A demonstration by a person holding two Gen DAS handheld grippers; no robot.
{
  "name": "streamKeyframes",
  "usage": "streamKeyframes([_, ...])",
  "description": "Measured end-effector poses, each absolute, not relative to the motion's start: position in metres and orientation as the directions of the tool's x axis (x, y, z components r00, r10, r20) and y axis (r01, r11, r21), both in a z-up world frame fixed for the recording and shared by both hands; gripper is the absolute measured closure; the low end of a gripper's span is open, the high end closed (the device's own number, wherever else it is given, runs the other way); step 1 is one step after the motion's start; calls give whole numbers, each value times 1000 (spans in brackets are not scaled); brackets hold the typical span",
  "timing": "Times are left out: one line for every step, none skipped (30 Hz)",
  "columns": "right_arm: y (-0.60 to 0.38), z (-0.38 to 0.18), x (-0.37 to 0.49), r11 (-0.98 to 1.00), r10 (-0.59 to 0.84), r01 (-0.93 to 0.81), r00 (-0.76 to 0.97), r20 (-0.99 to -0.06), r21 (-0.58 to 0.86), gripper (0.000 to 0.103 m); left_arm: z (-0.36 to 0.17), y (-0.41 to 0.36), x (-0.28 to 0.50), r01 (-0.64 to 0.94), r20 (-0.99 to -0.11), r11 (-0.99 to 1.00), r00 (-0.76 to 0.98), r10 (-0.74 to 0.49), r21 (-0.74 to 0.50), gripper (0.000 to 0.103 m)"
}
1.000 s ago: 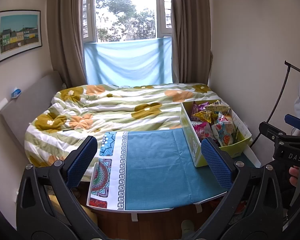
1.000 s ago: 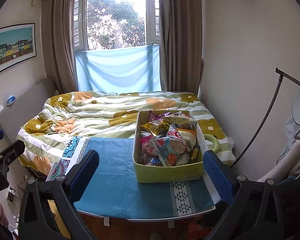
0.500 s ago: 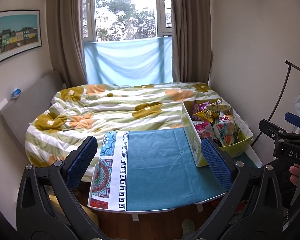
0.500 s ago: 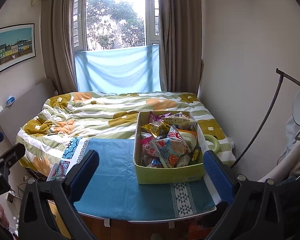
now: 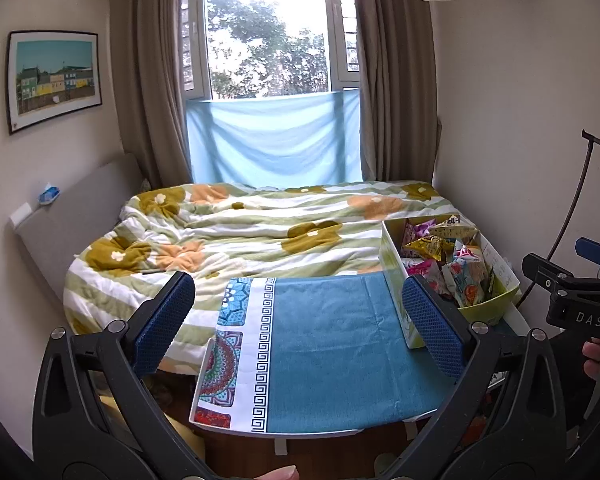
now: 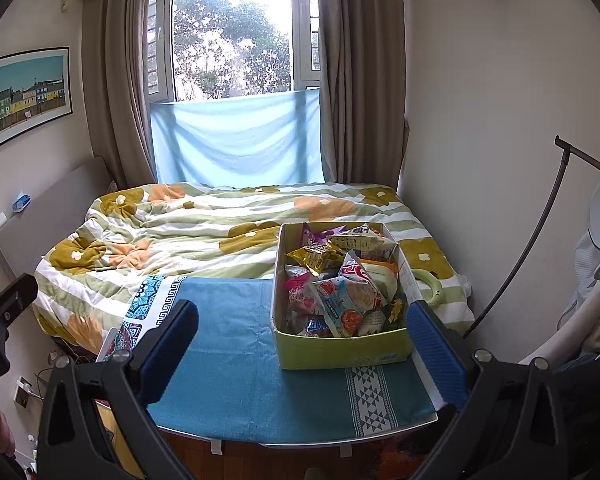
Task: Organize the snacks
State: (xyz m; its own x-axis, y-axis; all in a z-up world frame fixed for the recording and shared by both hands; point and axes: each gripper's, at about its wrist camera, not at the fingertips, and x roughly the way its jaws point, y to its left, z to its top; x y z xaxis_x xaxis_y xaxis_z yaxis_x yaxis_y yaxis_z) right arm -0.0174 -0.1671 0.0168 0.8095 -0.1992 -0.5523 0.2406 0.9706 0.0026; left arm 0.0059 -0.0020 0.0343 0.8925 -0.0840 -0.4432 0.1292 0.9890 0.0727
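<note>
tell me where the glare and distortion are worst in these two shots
Left wrist view: the window is blown out white, and the fisheye bows the curtains and walls. Right wrist view: same overexposed window; the snack box stays evenly lit and sharp.

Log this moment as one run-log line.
left tool: open, empty | right tool: open, empty | green cardboard box: full of snack packets, on blue-clothed table | phase: pre-grasp

A green box [image 6: 342, 350] heaped with snack packets [image 6: 340, 280] is seen on the blue-clothed table [image 6: 236, 360], between the spread pads [image 6: 436, 344] of the right hand-held gripper [image 6: 300, 350].
</note>
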Motion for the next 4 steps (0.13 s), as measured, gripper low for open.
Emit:
streamKeyframes([-167, 17, -18, 971, -198, 240, 810, -552, 4, 1, 34, -1, 6, 127, -442, 989, 893, -83, 71, 0])
streamKeyframes([-166, 18, -17, 971, -198, 240, 810, -552, 5, 1, 35, 0, 5, 125, -441, 990, 894, -82, 69, 0])
streamKeyframes([-164, 18, -16, 971, -198, 240, 810, -551, 4, 1, 35, 1, 5, 122, -441, 990, 894, -80, 68, 0])
streamKeyframes([-164, 18, -16, 971, -198, 240, 810, -551, 5, 0, 35, 1, 5, 120, -442, 990, 894, -78, 67, 0])
